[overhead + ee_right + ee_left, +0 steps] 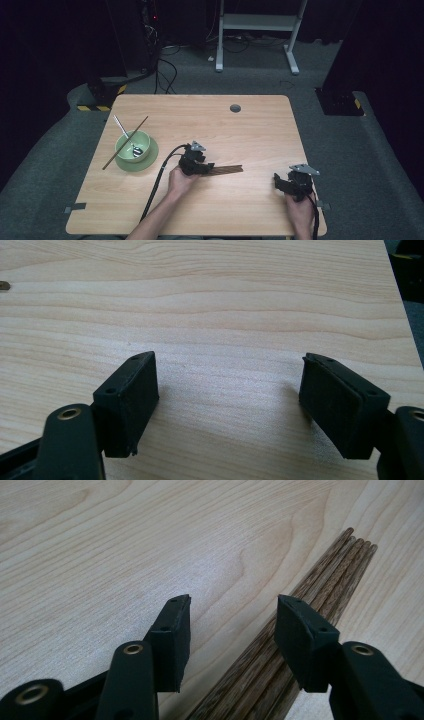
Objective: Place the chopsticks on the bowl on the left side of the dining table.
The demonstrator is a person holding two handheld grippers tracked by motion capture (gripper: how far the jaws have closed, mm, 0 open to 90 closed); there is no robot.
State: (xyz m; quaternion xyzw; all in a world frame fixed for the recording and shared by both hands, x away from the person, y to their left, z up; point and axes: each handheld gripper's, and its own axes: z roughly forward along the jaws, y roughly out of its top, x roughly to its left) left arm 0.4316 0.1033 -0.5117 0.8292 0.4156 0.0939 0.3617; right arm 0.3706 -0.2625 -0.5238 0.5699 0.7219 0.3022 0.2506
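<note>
Left gripper (209,167), at centre frame in the high view, sits over the near end of a bundle of dark wooden chopsticks (227,169) lying flat on the table (250,125). In the left gripper view the jaws stand spread, the chopsticks (320,585) between them and close against the right-hand pad, not pinched. Right gripper (278,181), lower right, has its jaws spread wide over bare wood.

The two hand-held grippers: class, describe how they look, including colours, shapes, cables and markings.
The left gripper and right gripper are matte black, each topped by a grey three-cornered plate and trailing a black cable. In the gripper views, each has two blocky black pads with small holes, on arms with brass-coloured rivets. The forearms are bare, with no sleeves.
</note>
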